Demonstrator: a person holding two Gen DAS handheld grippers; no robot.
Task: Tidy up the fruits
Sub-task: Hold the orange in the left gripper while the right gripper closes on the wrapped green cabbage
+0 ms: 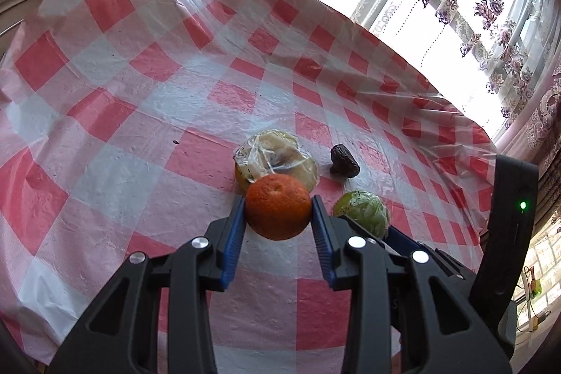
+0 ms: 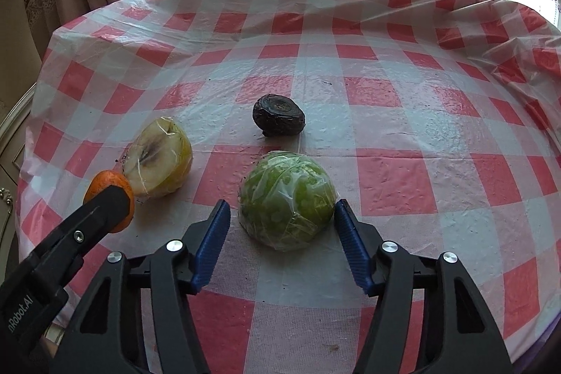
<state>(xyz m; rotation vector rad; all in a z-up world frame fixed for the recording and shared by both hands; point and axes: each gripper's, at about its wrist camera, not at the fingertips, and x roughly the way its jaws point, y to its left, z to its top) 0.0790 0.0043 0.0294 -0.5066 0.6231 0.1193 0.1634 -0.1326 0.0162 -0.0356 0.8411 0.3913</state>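
Blue-padded fingers of the left gripper (image 1: pixel 277 216) fill the foreground of the left wrist view, clenched on an orange (image 1: pixel 278 206) that sits at the table surface. Just behind it, touching or nearly so, lies a cut half apple in cling film (image 1: pixel 273 160); a dark shrivelled fruit (image 1: pixel 344 161) sits to the right, and a wrapped green fruit (image 1: pixel 363 212) lies beside the right finger. A red-and-white checked plastic cloth (image 1: pixel 140 93) covers the table, wrinkled at its edges, with a bright window and flowered lace curtains (image 1: pixel 473 6) beyond.

From the right wrist view, the right gripper (image 2: pixel 282 216) brackets the wrapped green fruit (image 2: pixel 286 200), its pads close on either side but with gaps showing, so not yet gripping. The half apple (image 2: pixel 159 160), orange (image 2: pixel 108 188) and dark fruit (image 2: pixel 278 120) lie apart. No bowl or tray shows, so I judge the sorting barely begun: two fruits being taken, two untouched.
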